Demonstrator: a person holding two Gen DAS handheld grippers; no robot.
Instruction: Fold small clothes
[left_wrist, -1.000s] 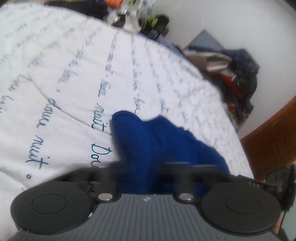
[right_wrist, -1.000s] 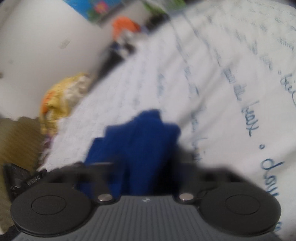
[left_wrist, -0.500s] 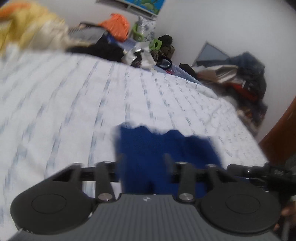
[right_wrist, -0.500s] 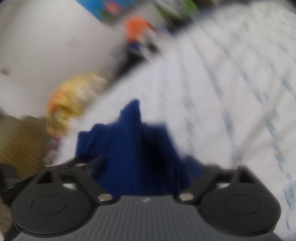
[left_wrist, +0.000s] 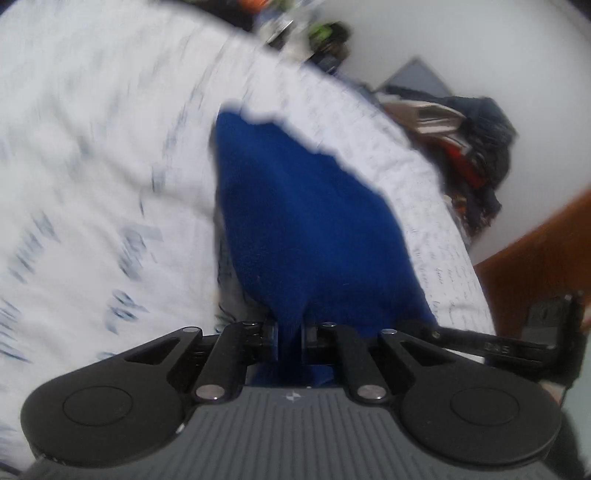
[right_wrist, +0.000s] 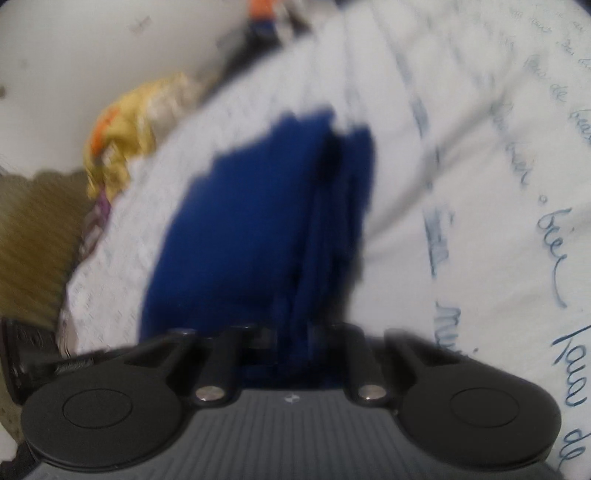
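A blue garment (left_wrist: 303, 206) lies stretched out on the white bedcover with blue handwriting (left_wrist: 92, 147). Its near edge runs up into my left gripper (left_wrist: 290, 338), which is shut on a pinch of the fabric. In the right wrist view the same blue garment (right_wrist: 240, 229) shows lengthwise folds. Its near end passes between the jaws of my right gripper (right_wrist: 291, 343); they are closing and pinch the cloth. The picture is blurred by motion. The far end of the garment rests on the bedcover (right_wrist: 480, 184).
A heap of dark and red clothes (left_wrist: 476, 147) sits beyond the bed's right side, beside brown wooden furniture (left_wrist: 535, 251). Mixed clutter (left_wrist: 314, 33) lines the far end of the bed. A yellow bundle (right_wrist: 125, 122) lies at the bed's left edge by the wall.
Half a second ago both grippers stood open around the blue garment; now both are closed on its near edge. The garment now reaches farther out across the bed.
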